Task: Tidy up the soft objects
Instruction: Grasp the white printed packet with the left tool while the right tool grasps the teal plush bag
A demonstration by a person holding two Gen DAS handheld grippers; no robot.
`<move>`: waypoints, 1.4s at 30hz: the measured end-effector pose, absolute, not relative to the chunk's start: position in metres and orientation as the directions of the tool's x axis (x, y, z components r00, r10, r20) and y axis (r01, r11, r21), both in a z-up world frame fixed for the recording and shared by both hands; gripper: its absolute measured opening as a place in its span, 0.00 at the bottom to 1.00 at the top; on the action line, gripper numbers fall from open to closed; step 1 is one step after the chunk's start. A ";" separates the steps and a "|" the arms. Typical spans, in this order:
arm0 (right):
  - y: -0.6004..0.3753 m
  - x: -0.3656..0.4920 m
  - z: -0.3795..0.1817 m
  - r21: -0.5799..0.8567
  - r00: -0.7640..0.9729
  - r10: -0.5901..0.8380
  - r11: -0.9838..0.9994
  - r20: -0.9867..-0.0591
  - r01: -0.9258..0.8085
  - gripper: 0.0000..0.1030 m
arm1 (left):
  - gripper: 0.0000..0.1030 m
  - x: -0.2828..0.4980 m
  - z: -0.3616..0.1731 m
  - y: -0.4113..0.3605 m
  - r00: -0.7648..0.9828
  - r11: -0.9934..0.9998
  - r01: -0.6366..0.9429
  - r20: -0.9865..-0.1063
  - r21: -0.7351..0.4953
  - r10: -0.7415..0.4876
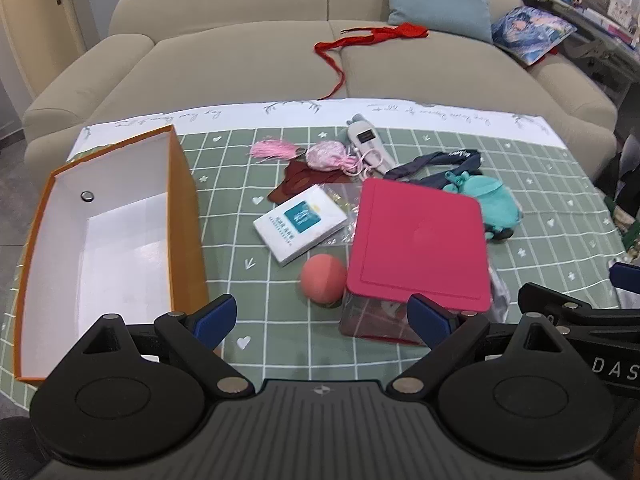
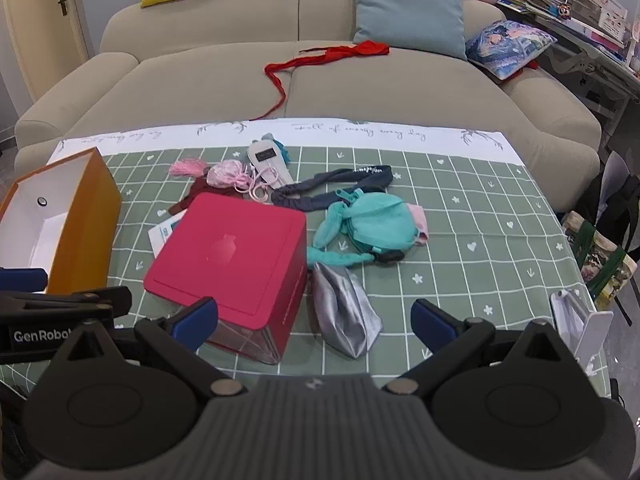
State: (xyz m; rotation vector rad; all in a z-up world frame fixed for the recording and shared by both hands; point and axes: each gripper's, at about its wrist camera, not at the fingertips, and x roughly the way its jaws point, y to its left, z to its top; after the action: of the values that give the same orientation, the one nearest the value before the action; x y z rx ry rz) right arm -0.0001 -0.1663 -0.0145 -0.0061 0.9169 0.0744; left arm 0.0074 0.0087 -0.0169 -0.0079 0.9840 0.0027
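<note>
Two sets of tongs hover wide open and empty above a cluttered desk (image 2: 500, 216) draped in a green grid-patterned cloth. The left tongs (image 1: 322, 316) hang over the near edge, their blue-tipped fingers (image 1: 216, 316) spread either side of a coral ball (image 1: 323, 283) and the front of a red-lidded clear box (image 1: 420, 240). The right tongs (image 2: 314, 318) are held beside them, spread around a crumpled silver pouch (image 2: 346, 316) that lies just right of the same box.

Beyond the box, a teal plush bag (image 2: 376, 226) rests on the cloth, touching a dark blue headband (image 2: 332, 190) behind it. Further left sit a pink drawstring pouch (image 1: 328, 156), a pink tassel (image 1: 274, 149) and a dark red cloth piece (image 1: 298, 180), with a white handheld device (image 1: 366, 138) at the back of the pile. A white card pack (image 1: 300, 228) lies between the ball and the red cloth.

An open orange box (image 1: 180, 216) with a white interior stands at the left of the desk, holding none of the soft items. A beige sofa (image 2: 200, 72) behind carries a red ribbon (image 2: 320, 58).
</note>
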 end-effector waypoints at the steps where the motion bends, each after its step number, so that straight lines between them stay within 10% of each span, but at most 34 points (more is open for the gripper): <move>1: -0.166 0.001 -0.014 0.027 0.608 0.064 0.997 -0.792 -0.069 0.98 | 1.00 0.008 -0.016 0.010 0.556 1.000 -0.001 -0.831 -0.011 -0.009; 24: -0.217 0.109 -0.032 -0.011 0.784 0.115 0.988 -0.611 -0.153 0.98 | 1.00 0.134 -0.055 0.066 0.475 0.989 0.127 -0.871 -0.077 -0.129; 42: -0.218 0.200 -0.116 -0.044 0.578 0.149 0.951 -0.802 -0.306 0.97 | 1.00 0.186 -0.117 0.049 0.303 0.866 0.497 -0.945 0.046 -0.124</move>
State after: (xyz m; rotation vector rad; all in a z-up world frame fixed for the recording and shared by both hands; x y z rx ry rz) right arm 0.1997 -0.2179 -0.1156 -0.1860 0.9175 0.2679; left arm 0.1855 0.0489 -0.1170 0.3612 1.1988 -0.4235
